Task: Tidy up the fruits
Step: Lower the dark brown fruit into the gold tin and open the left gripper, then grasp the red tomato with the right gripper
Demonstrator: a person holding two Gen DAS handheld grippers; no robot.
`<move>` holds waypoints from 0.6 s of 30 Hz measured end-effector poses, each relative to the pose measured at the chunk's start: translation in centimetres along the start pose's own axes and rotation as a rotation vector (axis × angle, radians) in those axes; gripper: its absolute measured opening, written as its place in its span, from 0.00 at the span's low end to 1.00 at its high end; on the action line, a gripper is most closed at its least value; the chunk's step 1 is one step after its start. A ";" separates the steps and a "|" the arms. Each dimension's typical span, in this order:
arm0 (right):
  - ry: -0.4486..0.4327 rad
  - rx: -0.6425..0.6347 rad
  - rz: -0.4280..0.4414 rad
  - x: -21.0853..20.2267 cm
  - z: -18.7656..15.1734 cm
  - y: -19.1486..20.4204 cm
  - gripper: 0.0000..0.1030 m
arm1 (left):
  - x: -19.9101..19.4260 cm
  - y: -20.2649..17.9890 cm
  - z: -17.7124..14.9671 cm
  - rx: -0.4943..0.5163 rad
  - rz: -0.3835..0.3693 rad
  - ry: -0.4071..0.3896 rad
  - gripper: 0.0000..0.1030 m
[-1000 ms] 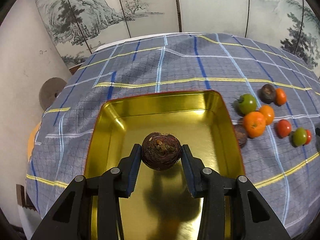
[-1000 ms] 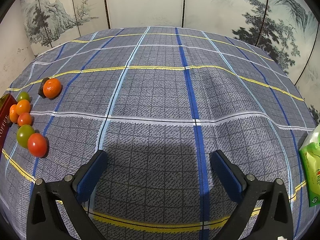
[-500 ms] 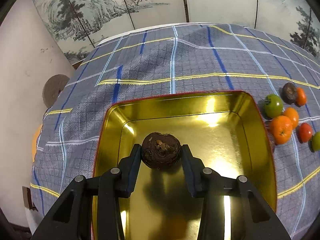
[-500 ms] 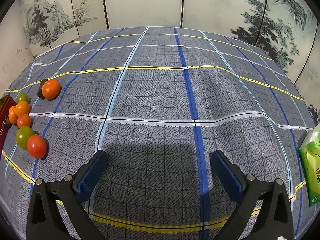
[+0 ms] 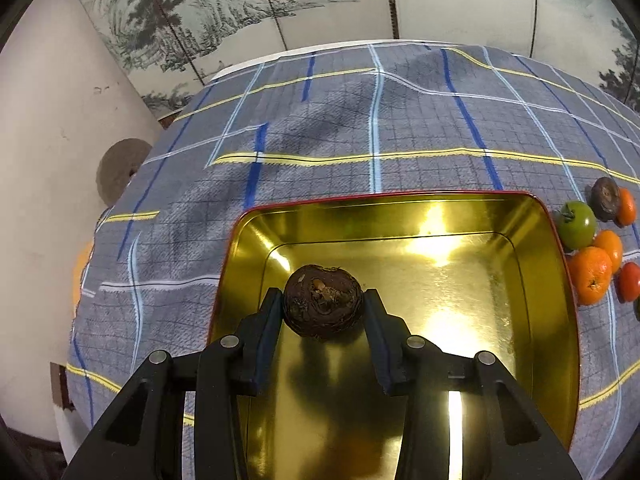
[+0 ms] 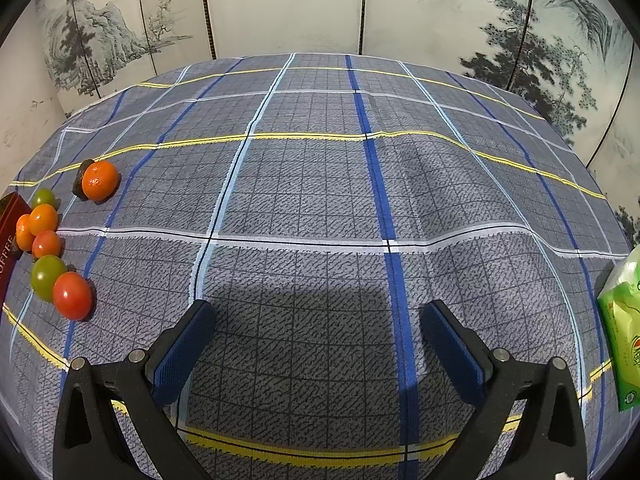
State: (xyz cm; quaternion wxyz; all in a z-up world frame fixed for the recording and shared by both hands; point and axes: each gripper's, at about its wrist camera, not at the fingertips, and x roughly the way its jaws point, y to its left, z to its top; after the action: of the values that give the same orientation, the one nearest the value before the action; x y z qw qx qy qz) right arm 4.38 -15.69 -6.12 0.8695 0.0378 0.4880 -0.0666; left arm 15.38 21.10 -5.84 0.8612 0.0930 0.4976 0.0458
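Left wrist view: left gripper (image 5: 323, 307) jaws clamped on dark brown fruit (image 5: 322, 301), now apparently lower over gold tin (image 5: 554, 280) at frame centre; release is likely next. Right gripper (image 6: 316, 330) jaws apart.

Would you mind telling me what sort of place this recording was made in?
Probably a home-style room: a table under a plaid tablecloth, a folding screen painted with ink landscapes, and a gold tin beside loose fruit.

Left hand-held gripper (image 5: 323, 305) clamped nearly closed, tilted downward; right hand-held gripper (image 6: 317, 322) spread wide
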 end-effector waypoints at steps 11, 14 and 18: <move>-0.002 0.001 0.000 0.3 0.1 -0.2 1.00 | -5.7 1.0 -1.6 -0.082 -0.009 -0.165 0.59; -0.014 -0.021 0.035 0.1 0.0 0.0 0.96 | -8.6 1.1 -2.8 -0.110 -0.036 -0.227 0.69; -0.041 -0.117 0.179 -1.3 -0.5 1.7 0.79 | -12.0 -0.3 -4.9 -0.086 -0.104 -0.275 0.69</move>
State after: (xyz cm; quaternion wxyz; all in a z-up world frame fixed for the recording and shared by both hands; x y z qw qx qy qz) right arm 3.54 -13.86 -5.24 0.8825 0.0289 0.4678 0.0391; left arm 5.09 19.31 1.89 0.9257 0.0356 0.3765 0.0091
